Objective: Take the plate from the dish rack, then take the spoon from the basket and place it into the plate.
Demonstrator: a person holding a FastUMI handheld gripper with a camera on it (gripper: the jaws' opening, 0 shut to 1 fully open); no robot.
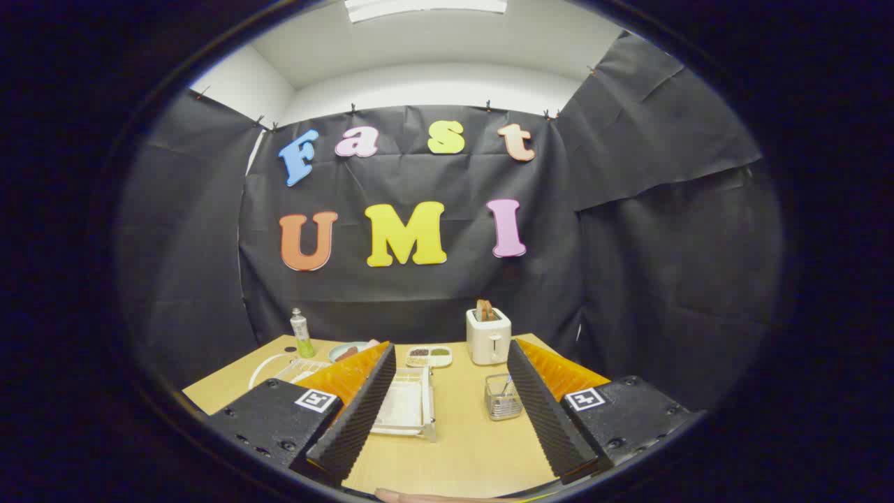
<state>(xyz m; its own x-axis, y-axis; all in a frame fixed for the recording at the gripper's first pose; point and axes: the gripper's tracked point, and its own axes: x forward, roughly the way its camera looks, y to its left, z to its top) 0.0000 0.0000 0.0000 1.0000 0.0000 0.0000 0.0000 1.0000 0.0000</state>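
My gripper (pixel 450 349) is open and held above the near edge of the wooden table (pixel 461 447), with nothing between its fingers. A small wire basket (pixel 503 398) stands just inside the right finger, and a thin utensil handle, probably the spoon, sticks up in it. Partly hidden behind the left finger is a white wire dish rack (pixel 311 368) with a white round plate rim (pixel 269 367) beside or in it; I cannot tell which. A white rectangular tray-like frame (pixel 405 409) lies on the table between the fingers, close to the left one.
Along the back of the table stand a green bottle (pixel 302 335), a small dish with food (pixel 349 351), a divided dish (pixel 429 356) and a white toaster (pixel 489 337) holding toast. Black cloth walls close the booth behind and on both sides.
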